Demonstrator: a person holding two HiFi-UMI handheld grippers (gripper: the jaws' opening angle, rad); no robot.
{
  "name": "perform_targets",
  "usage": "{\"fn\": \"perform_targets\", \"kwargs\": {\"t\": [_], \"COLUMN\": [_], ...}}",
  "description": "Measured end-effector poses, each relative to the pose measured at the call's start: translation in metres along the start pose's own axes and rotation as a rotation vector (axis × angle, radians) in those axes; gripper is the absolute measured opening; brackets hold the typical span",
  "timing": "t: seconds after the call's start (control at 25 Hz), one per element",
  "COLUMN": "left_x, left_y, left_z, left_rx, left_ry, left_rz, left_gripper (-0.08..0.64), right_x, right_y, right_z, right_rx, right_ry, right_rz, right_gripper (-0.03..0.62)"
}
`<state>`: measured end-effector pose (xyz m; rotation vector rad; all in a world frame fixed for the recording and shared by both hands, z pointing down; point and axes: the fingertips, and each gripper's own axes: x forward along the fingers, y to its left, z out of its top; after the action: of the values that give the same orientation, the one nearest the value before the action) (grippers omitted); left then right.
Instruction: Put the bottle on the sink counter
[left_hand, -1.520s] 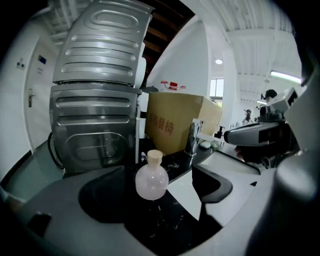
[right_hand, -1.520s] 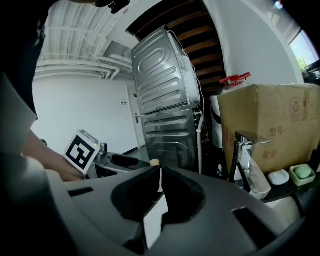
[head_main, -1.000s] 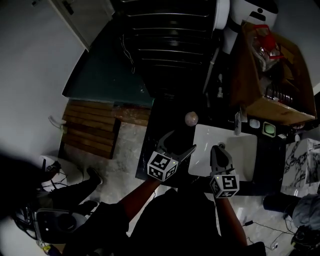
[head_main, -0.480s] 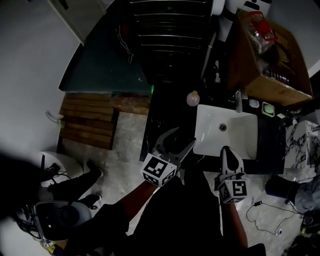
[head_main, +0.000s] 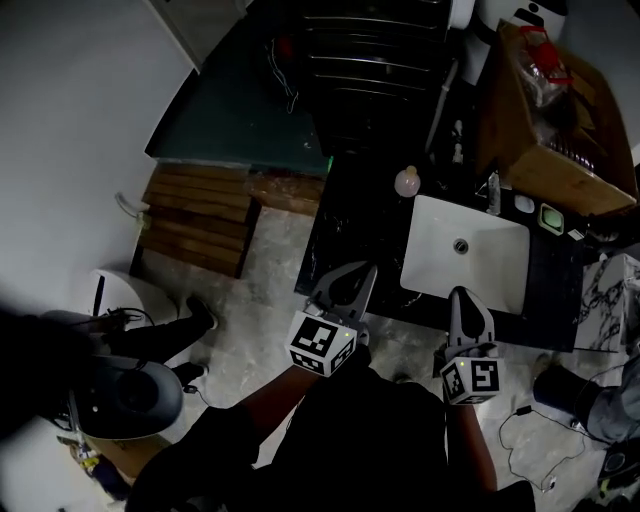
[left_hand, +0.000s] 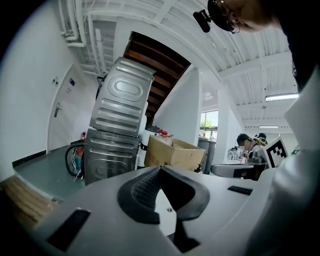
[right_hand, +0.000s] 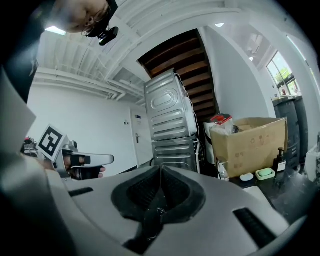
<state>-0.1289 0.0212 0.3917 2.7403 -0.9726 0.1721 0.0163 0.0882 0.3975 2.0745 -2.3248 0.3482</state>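
A pale, round-topped bottle (head_main: 407, 181) stands upright on the black sink counter (head_main: 350, 215), just left of the white basin (head_main: 428, 222). My left gripper (head_main: 366, 271) hovers at the counter's near edge, well short of the bottle. Its jaws have just been closing, and in the left gripper view the left gripper (left_hand: 160, 168) is shut with nothing between the pads. My right gripper (head_main: 458, 296) hangs in front of the basin's near rim. In its own view the right gripper (right_hand: 161, 167) is also shut and empty. The left gripper (right_hand: 107, 159) shows at the left of the right gripper view.
A stacked washer and dryer (head_main: 370, 70) stands behind the counter. An open cardboard box (head_main: 560, 130) fills the counter's far right, with a green soap dish (head_main: 551, 215) beside the basin. On the floor to the left lie a wooden slat mat (head_main: 200, 220) and a dark green mat (head_main: 240, 110).
Both grippers have drawn back from the counter toward my body. The left jaws, wide open earlier, have come together empty. The bottle has stayed where it was.
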Motion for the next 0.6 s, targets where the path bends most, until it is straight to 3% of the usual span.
{"fn": "perform_targets", "kwargs": {"t": [0.36,0.6], "left_x": [-0.032,-0.050], "left_y": [-0.103,-0.189], "left_z": [-0.025,-0.037], "left_rx": [0.013,0.005], "left_ry": [0.031,-0.019], "left_rz": [0.157,0.177], "left_gripper": [0.015,0.015], "right_x": [-0.082,-0.154], "right_y": [0.000,-0.015], "right_z": [0.021,0.024], "right_rx": [-0.034,-0.055], "right_ry": [-0.058,-0.097], "right_rz": [0.072,0.085], "right_gripper": [0.040,0.038]}}
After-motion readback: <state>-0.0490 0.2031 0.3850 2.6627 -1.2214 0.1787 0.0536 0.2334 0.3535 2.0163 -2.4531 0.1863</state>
